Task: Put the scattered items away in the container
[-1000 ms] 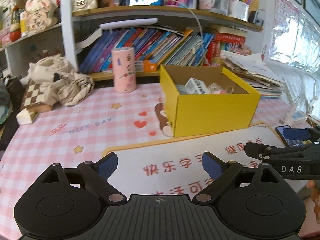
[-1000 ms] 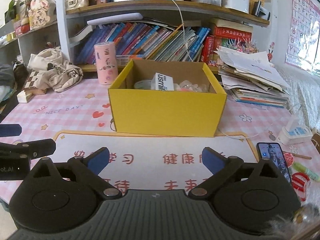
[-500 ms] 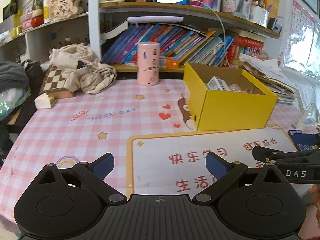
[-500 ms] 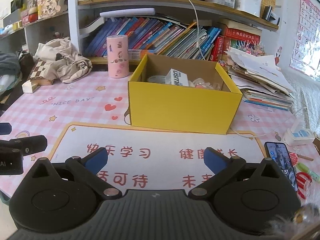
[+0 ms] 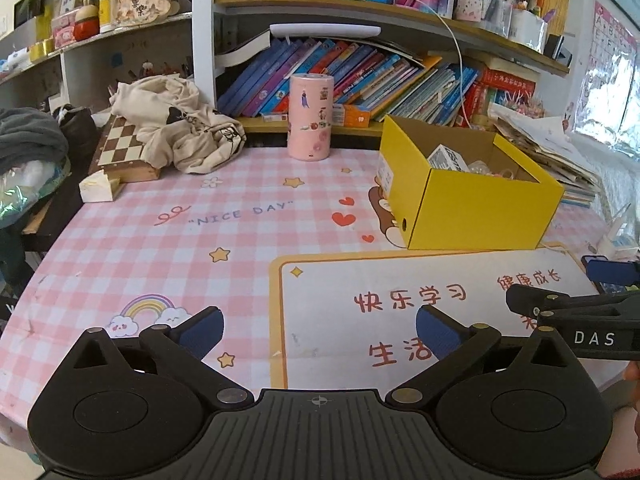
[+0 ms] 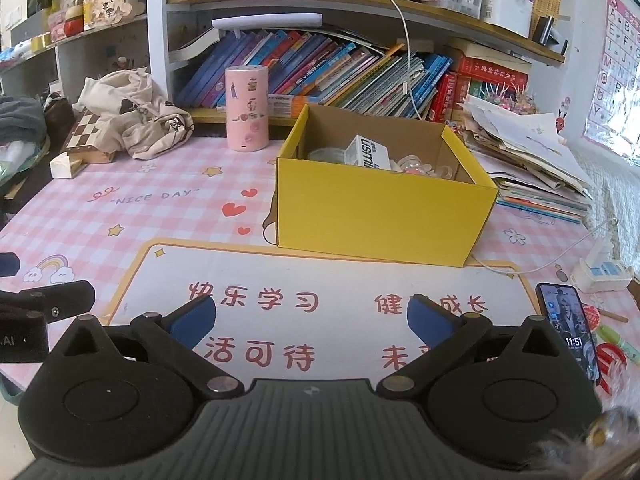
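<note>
Over on the far left of the tabletop (image 5: pixel 120 240), a chessboard (image 5: pixel 120 148) lay under a heap of cream cloth (image 5: pixel 176 136), with a small pale block (image 5: pixel 96 188) just in front of it; whether any of that counted as scattered items I could not say. A little further along, the pink canister (image 5: pixel 310 116) stood upright near the shelf of books (image 5: pixel 360 76), apart from everything else. Down front, the left tool (image 5: pixel 318 330) hovered over the pink checked cover with its blue pads spread wide; its jaws had just been opening and nothing sat between them. Moving on to the middle, the white mat (image 6: pixel 320 320) with red characters was bare, not a single stray item on it, and the right tool (image 6: pixel 312 318) hung above it, pads just as wide and empty too. Behind the mat sat the yellow box (image 6: pixel 380 208), open-topped, and inside it I could make out a white carton (image 6: pixel 370 152) leaning among some clear and pinkish bits, so the container already had its load. Off to the right edge a phone (image 6: pixel 568 328) lay lit, with a few small colourful things (image 6: pixel 612 344) just beside it and a white plug block (image 6: pixel 600 272) on its cable. By my reckoning the tidying was largely done, both tools free, with perhaps only those odds and ends at the right left to gather.
</note>
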